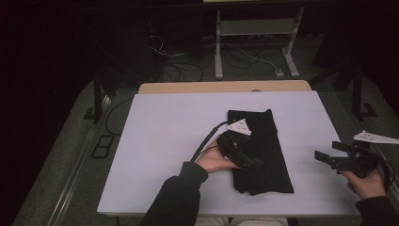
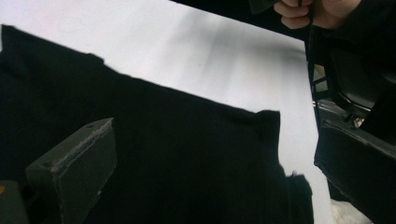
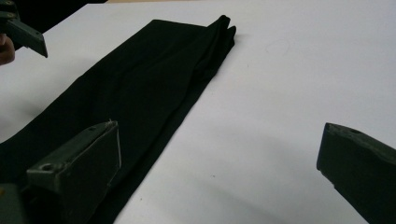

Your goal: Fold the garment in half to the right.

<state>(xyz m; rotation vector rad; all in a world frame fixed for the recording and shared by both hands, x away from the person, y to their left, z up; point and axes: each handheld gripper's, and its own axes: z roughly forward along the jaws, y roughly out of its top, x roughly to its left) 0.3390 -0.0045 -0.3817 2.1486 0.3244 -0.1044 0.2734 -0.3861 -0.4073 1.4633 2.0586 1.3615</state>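
— Where was the cloth when you looked?

— The black folded cloth (image 1: 261,150) lay on the white table (image 1: 160,141), a long strip running away from the person, a little right of the middle. Its far end was bunched into a ridge; in the right gripper view (image 3: 140,93) that ridge sat at the top, near the table's far half.

— And the left gripper?

— The left gripper (image 1: 251,162) was over the near part of the cloth, held low in the person's left hand (image 1: 214,160), its cable trailing back across the table. In its own view the two jaws stood wide apart with the dark fabric (image 2: 163,154) spread between them; I could not tell whether they touched it. Nothing was pinched.

— The right one?

— The right gripper (image 1: 324,157) was well apart from the cloth, near the table's right edge, in the person's right hand (image 1: 367,183). Its jaws were spread too: one stood over the cloth's near edge in its own view, the other over bare table, and nothing was between them but tabletop.

— Anything else around?

— Beyond the table, cables (image 1: 188,70) lay on the floor beside a metal stand (image 1: 254,28).
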